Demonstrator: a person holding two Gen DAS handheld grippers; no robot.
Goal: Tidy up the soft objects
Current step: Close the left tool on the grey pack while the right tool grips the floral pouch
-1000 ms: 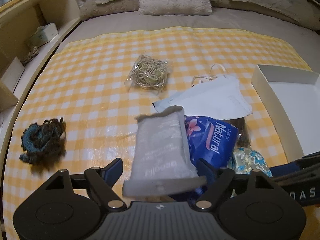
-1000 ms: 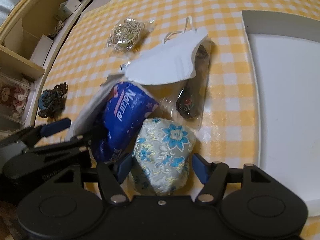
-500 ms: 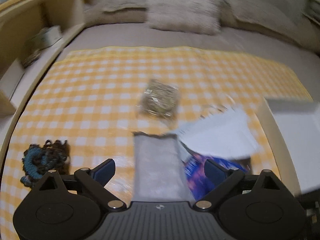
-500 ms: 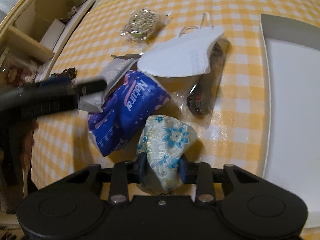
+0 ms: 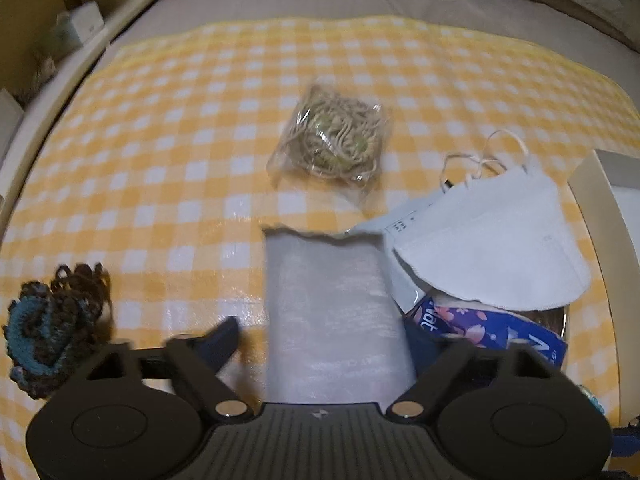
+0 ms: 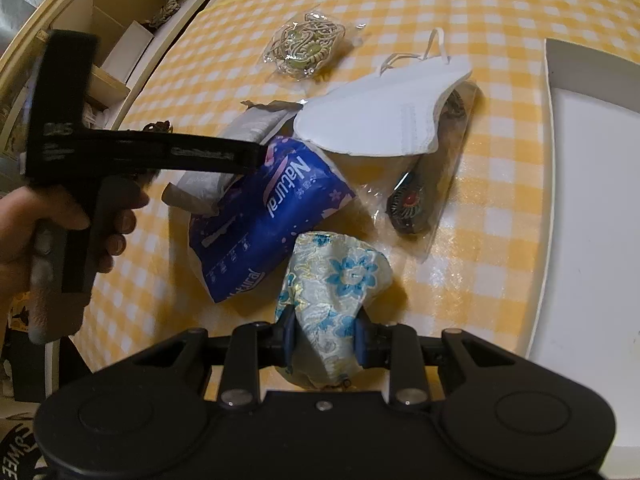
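My right gripper point(image 6: 324, 334) is shut on a floral blue-and-cream fabric pouch point(image 6: 334, 276) and holds it just above the yellow checked cloth. My left gripper point(image 5: 324, 340) is open, its fingers on either side of a grey foil packet point(image 5: 332, 312) that lies between them. Beside the packet lie a blue "Natural" tissue pack point(image 6: 264, 216), also in the left wrist view point(image 5: 492, 330), and a white face mask point(image 6: 384, 116), also in the left wrist view point(image 5: 492, 244). The left gripper's body point(image 6: 132, 152) shows in the right wrist view above the grey packet.
A bagged coil of beige cord point(image 5: 332, 140) lies further back. A dark blue-brown crocheted piece point(image 5: 52, 320) lies at the left. A clear bag with a dark round item point(image 6: 428, 184) lies under the mask. A white tray point(image 6: 592, 216) is on the right. Wooden shelves point(image 6: 100, 40) stand on the left.
My right gripper has shut on the floral pouch and lifted it slightly. My left gripper has moved forward over the grey packet, which has gone from raised to lying flat between the open fingers.
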